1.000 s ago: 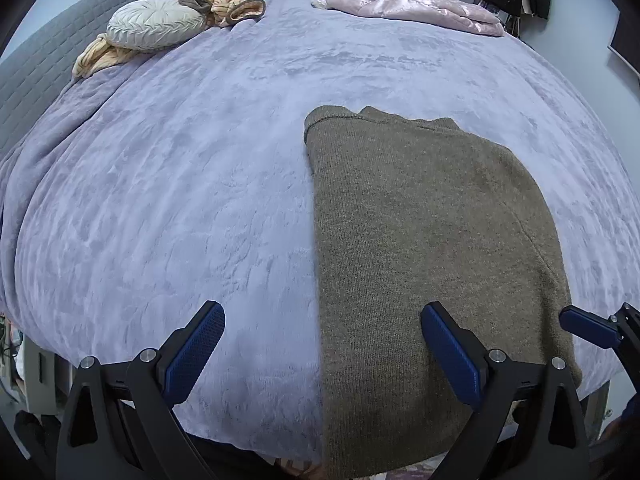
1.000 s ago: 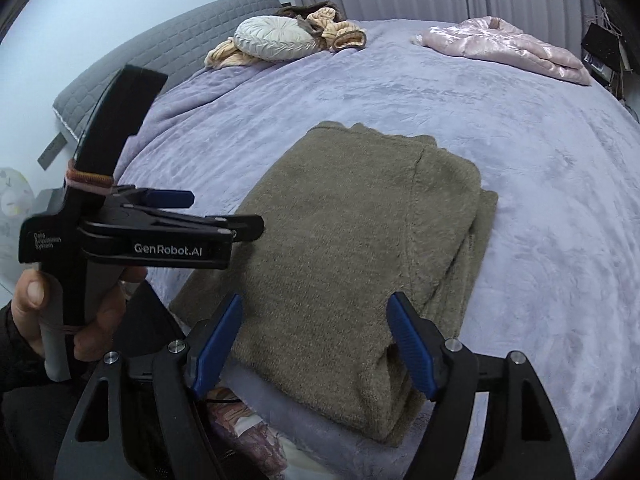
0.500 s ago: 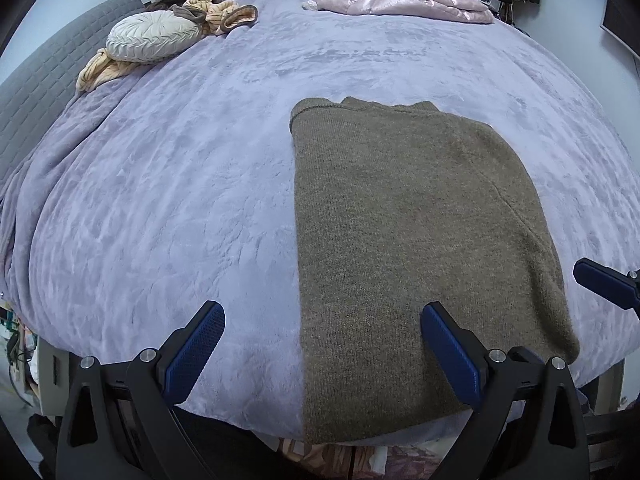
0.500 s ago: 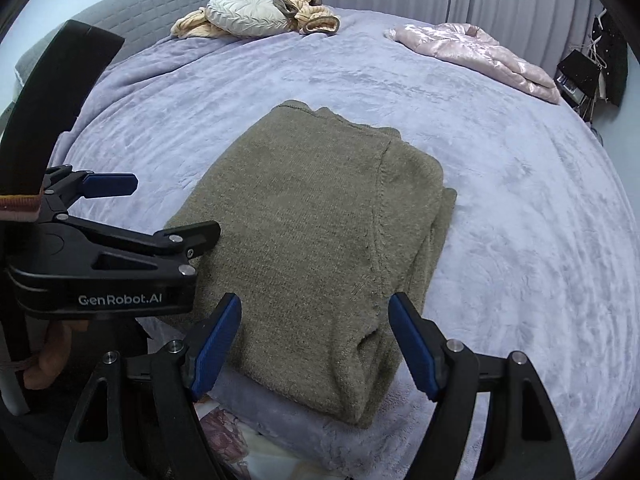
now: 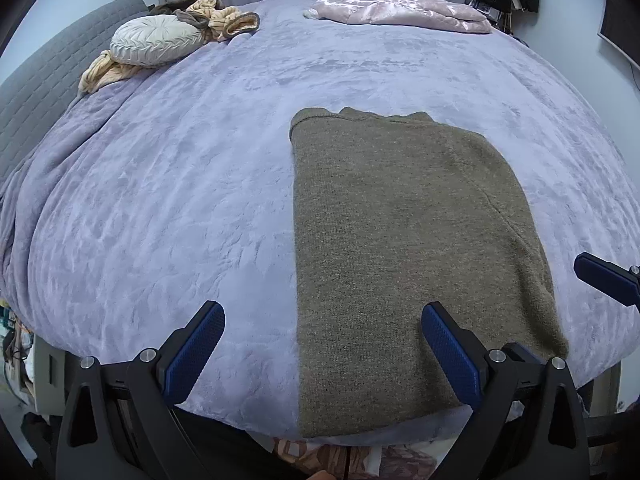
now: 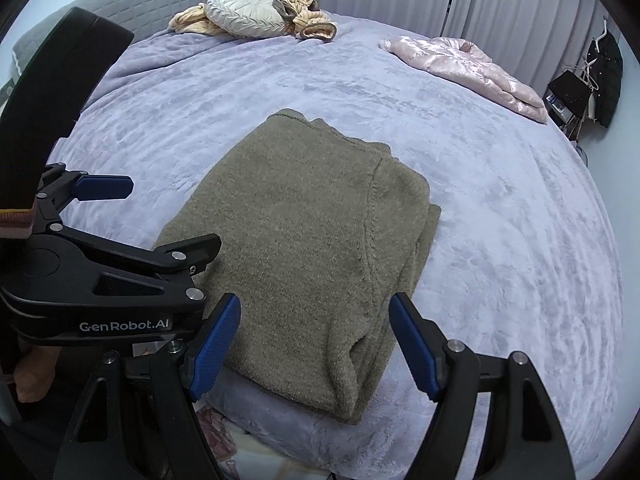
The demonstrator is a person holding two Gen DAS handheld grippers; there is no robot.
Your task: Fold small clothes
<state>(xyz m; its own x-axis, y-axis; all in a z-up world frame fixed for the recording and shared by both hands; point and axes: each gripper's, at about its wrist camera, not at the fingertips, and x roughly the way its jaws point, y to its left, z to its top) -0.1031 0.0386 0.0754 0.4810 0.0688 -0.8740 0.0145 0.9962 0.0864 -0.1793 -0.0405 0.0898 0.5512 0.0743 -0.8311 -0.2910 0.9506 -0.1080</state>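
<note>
A lilac bed [image 5: 180, 184] fills my view. The folded olive sweater [image 5: 400, 248] lies flat at its near edge. A pink jacket [image 5: 400, 8] and a round cushion [image 5: 156, 40] sit at the far edge. My left gripper [image 5: 320, 356] and right gripper [image 6: 316, 344] hang spread wide above the sweater, pinching nothing.
</note>
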